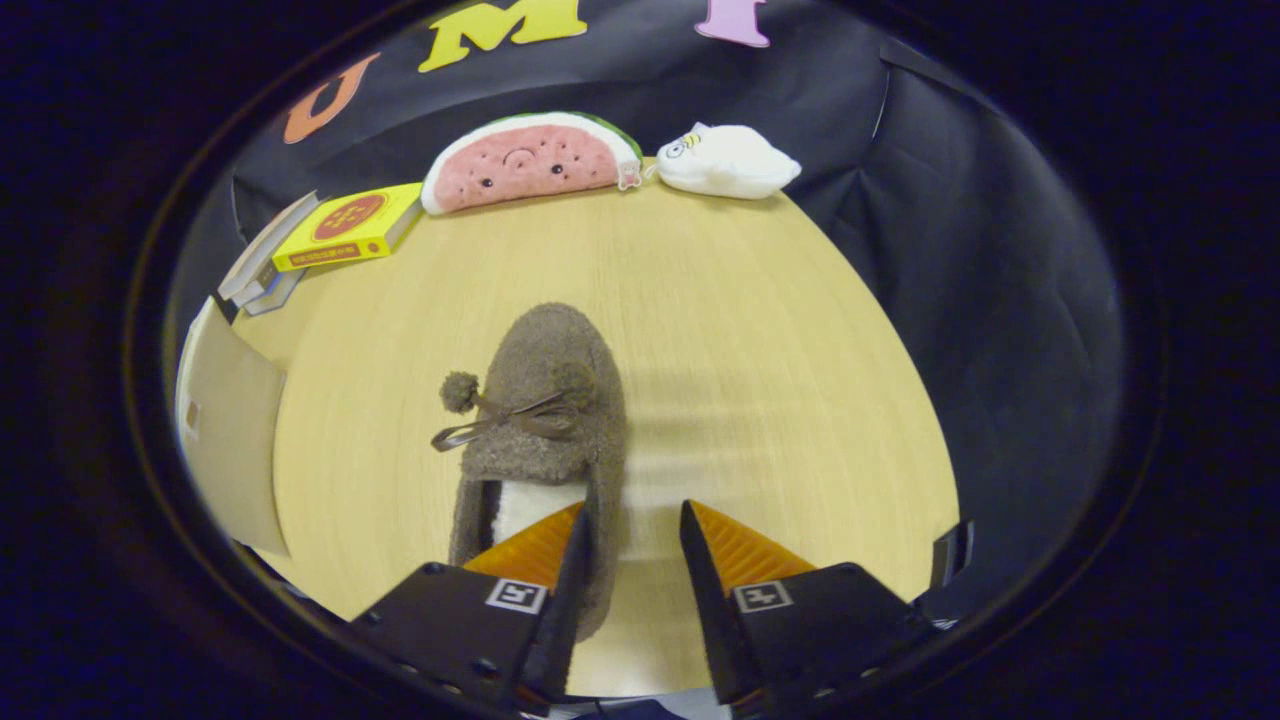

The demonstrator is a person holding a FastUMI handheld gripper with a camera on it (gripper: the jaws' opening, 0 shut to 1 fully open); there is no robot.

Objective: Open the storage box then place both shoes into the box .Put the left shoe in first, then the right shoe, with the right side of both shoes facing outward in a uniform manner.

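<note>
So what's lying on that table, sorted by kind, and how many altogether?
Fuzzy brown slipper, its side wall between the open gripper fingers: 1
Plush toys, watermelon slice and white toy: 2
Yellow box: 1
Books: 2, possibly more
Total: 6

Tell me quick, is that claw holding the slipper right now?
Claw: open, not holding anything; its left finger sits over the brown slipper's heel opening, the right finger over bare table.

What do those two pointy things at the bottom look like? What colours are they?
They are the jaws of the gripper. Each one is a black block ending in a pointed wedge. The wedges are orange and ribbed on their outer sides, with dark, flat inner faces. On top of each block sits a small white square sticker printed with a black pattern.
</note>
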